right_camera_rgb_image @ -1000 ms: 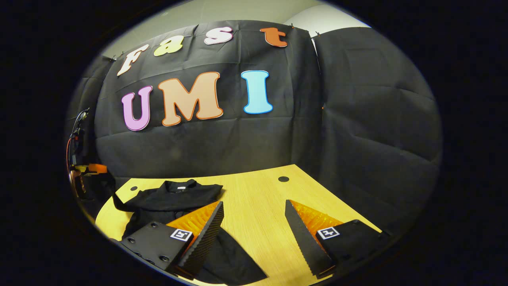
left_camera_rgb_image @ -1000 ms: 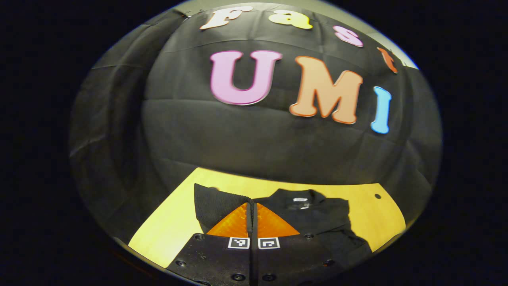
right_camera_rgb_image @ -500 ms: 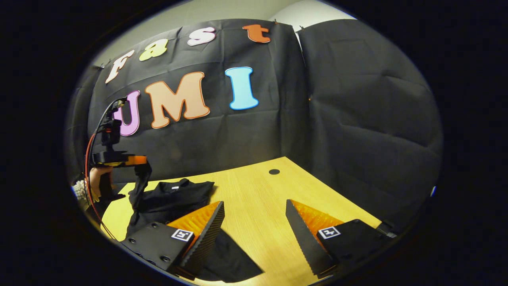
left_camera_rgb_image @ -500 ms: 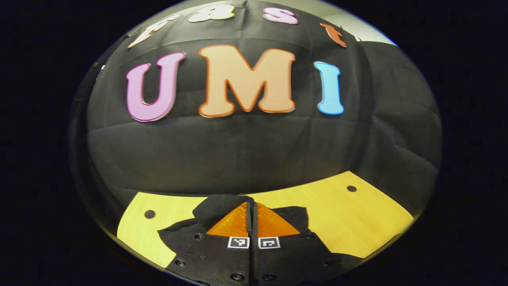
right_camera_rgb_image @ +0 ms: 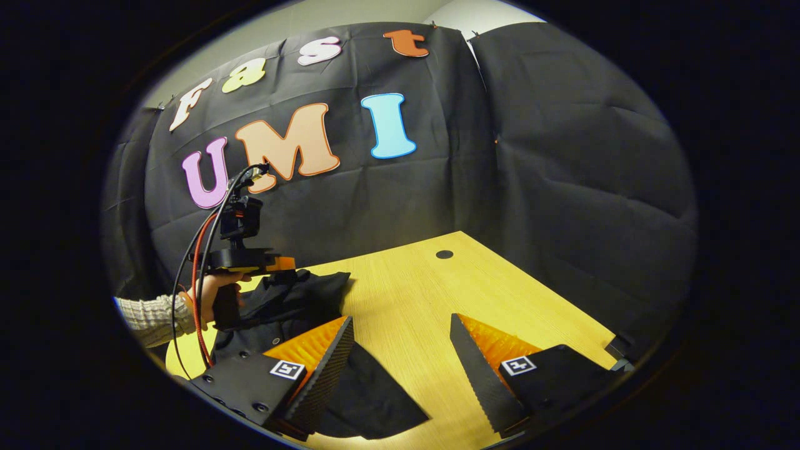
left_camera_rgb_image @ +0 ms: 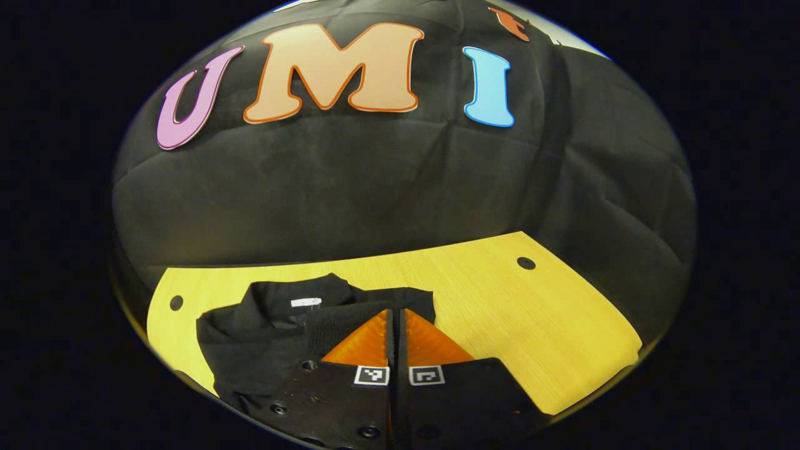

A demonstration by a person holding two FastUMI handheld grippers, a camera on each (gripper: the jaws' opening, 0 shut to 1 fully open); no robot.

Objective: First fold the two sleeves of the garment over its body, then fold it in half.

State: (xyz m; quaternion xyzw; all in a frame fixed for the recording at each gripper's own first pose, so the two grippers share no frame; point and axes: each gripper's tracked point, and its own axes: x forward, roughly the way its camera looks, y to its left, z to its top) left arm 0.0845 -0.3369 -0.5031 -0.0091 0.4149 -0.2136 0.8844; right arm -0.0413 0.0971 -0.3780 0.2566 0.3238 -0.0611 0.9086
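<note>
Left claw (left_camera_rgb_image: 395, 322): fingers pressed together, clamped on a fold of black cloth, the sleeve (left_camera_rgb_image: 340, 322) of the garment (left_camera_rgb_image: 262, 337). In the left gripper view the garment lies on the yellow wooden tabletop (left_camera_rgb_image: 531, 325) at about 8 o'clock of the claw, collar with its white tag (left_camera_rgb_image: 306, 302) toward the booth wall, sleeve cloth bunched right at the fingertips and lying over the body. The tabletop has a round hole (left_camera_rgb_image: 525, 263) at 2 o'clock and another (left_camera_rgb_image: 176, 303) at 9 o'clock. Right claw (right_camera_rgb_image: 400, 350): fingers wide apart, gripping nothing, bare tabletop (right_camera_rgb_image: 412, 300) between them. In the right gripper view, its left finger (right_camera_rgb_image: 325, 369) sits over the garment's lower edge (right_camera_rgb_image: 375, 400); can't tell if it touches the cloth. Same view shows the left claw (right_camera_rgb_image: 290, 265) at 10 o'clock, held by a hand (right_camera_rgb_image: 209, 290) with a checked sleeve cuff (right_camera_rgb_image: 150, 315), red and black cables (right_camera_rgb_image: 200, 275) trailing from it, hovering low over the garment's upper part (right_camera_rgb_image: 312, 294) with black cloth hanging from its tip. The two claws are well apart.
</note>
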